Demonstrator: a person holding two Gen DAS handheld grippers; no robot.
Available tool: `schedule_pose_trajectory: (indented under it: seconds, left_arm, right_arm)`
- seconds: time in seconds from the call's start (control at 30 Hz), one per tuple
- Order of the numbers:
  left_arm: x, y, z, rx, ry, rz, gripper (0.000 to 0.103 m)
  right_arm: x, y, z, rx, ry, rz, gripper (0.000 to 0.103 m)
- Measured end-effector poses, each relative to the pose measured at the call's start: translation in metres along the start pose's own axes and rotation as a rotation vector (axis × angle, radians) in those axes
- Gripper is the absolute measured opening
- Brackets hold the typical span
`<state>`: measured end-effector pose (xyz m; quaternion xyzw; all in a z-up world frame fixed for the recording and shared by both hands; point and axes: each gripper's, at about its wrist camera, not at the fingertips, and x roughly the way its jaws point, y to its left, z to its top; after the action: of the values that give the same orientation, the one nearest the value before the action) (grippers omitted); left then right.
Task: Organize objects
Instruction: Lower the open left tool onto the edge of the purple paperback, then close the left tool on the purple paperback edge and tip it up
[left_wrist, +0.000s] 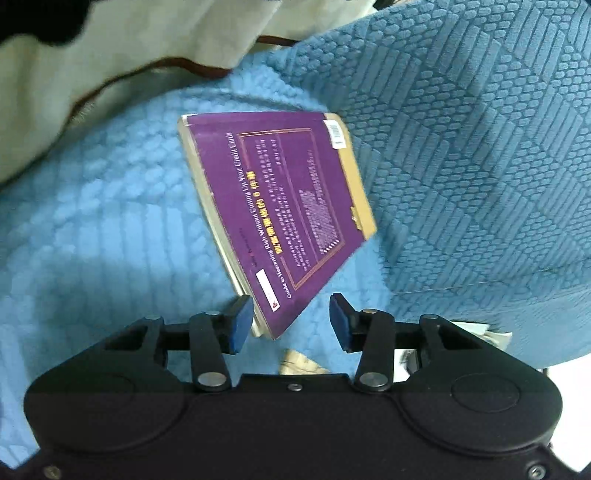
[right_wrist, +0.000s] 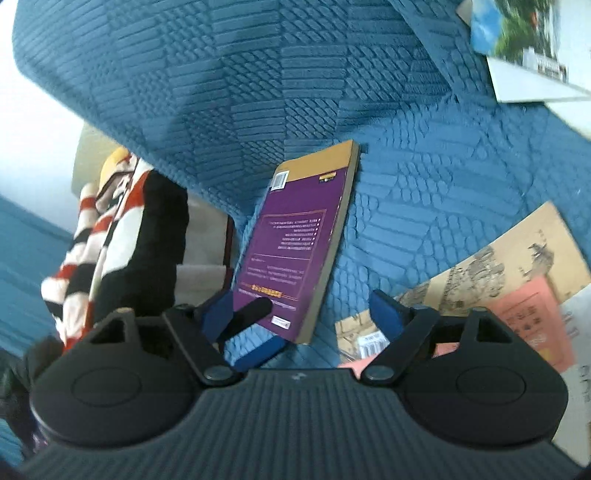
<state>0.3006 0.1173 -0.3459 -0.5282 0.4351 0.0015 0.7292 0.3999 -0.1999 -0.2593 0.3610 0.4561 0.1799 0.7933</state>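
A purple book (left_wrist: 280, 206) with a tan strip along one edge lies on light blue textured cloth (left_wrist: 110, 221), its far edge against a darker blue cushion (left_wrist: 461, 147). My left gripper (left_wrist: 291, 319) is open around the book's near corner. Its left pad is at the page edge and its right pad stands clear. In the right wrist view the same book (right_wrist: 295, 240) leans tilted against the cushion. My right gripper (right_wrist: 301, 314) is open in front of its lower end, pads apart from it. A black finger (right_wrist: 255, 310) and a blue pad (right_wrist: 258, 350) from another gripper reach the book's lower corner.
A cream cushion (left_wrist: 92, 66) sits at the upper left. A red, white and black striped cloth (right_wrist: 110, 236) hangs left of the book. To the right lie a tan illustrated book (right_wrist: 498, 258), a pink booklet (right_wrist: 528, 317) and a photo-covered book (right_wrist: 524, 48).
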Motion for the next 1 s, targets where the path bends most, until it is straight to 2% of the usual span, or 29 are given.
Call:
schedule_pose_trajectory:
  seconds: [0.1,0.13,0.3,0.47,0.67,0.73,0.83,0.93,1.0]
  left_arm:
    - [0.001,-0.005,-0.002,-0.011,0.007,-0.074,0.042]
    - [0.002,-0.006,-0.003,-0.010,0.005,-0.082,0.038]
    - [0.005,0.002,-0.003,-0.071,0.027,-0.085,0.037]
    - [0.001,0.005,0.000,-0.090,0.028,-0.121,0.037]
    - [0.001,0.006,0.005,-0.101,0.031,-0.143,0.037]
    - [0.000,0.007,0.006,-0.101,0.032,-0.144,0.037]
    - [-0.001,0.009,0.007,-0.102,0.029,-0.147,0.037]
    - [-0.002,0.010,0.008,-0.102,0.028,-0.151,0.037]
    - [-0.004,0.012,0.009,-0.102,0.021,-0.139,0.037]
  right_arm:
    - [0.011,-0.002,0.003,0.060,0.015,0.008,0.066]
    - [0.015,-0.003,0.003,0.084,0.023,0.001,0.061]
    - [0.028,-0.014,0.009,0.223,0.025,-0.012,0.044]
    - [0.042,-0.031,0.008,0.394,0.064,0.033,0.039]
    - [0.058,-0.026,0.008,0.430,0.091,0.050,0.036]
    - [0.064,-0.028,0.008,0.453,0.112,0.047,0.027]
    - [0.069,-0.025,0.009,0.422,0.142,0.054,0.025]
    - [0.080,-0.022,0.008,0.407,0.221,0.089,0.025]
    - [0.082,-0.017,0.006,0.371,0.222,0.071,0.021]
